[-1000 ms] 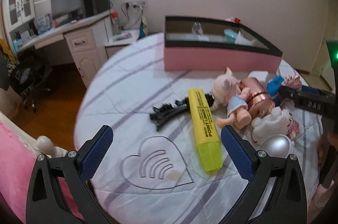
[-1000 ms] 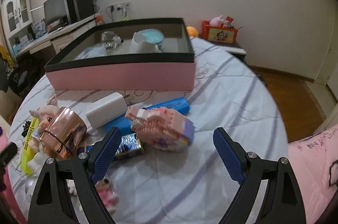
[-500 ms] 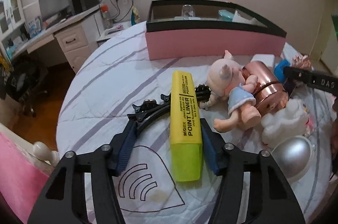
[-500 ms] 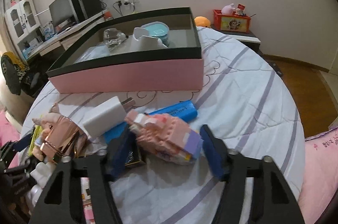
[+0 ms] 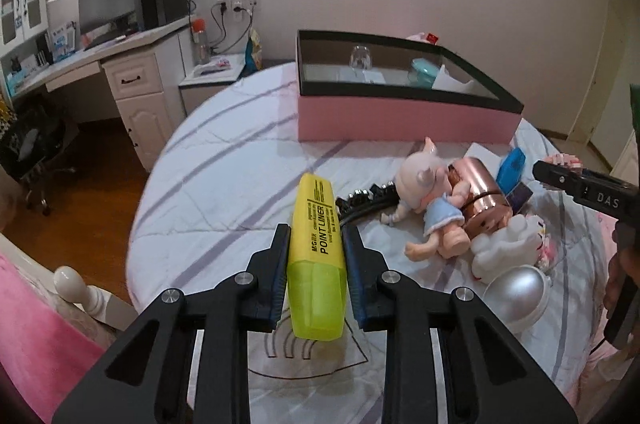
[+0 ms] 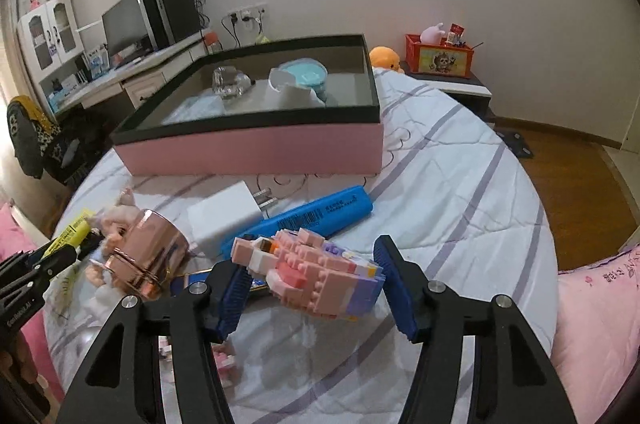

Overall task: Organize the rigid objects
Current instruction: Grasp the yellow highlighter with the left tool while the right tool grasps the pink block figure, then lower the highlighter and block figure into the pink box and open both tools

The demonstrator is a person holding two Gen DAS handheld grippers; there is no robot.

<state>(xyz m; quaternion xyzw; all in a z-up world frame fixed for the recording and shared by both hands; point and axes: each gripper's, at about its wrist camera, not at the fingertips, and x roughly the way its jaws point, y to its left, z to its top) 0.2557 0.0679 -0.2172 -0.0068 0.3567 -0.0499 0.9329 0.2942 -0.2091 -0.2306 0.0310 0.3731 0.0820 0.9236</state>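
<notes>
Closed since before, left gripper (image 5: 316, 260) pinches yellow highlighter (image 5: 317, 256) between pads

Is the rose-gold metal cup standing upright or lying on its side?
Lying on its side. The rose-gold cup rests tipped on the bed cover, its open mouth facing sideways toward the camera, against the doll.

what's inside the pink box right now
Inside the pink box: a clear glass piece, a teal round lidded container and a white object. The near wall hides the floor closest to the camera.
</notes>
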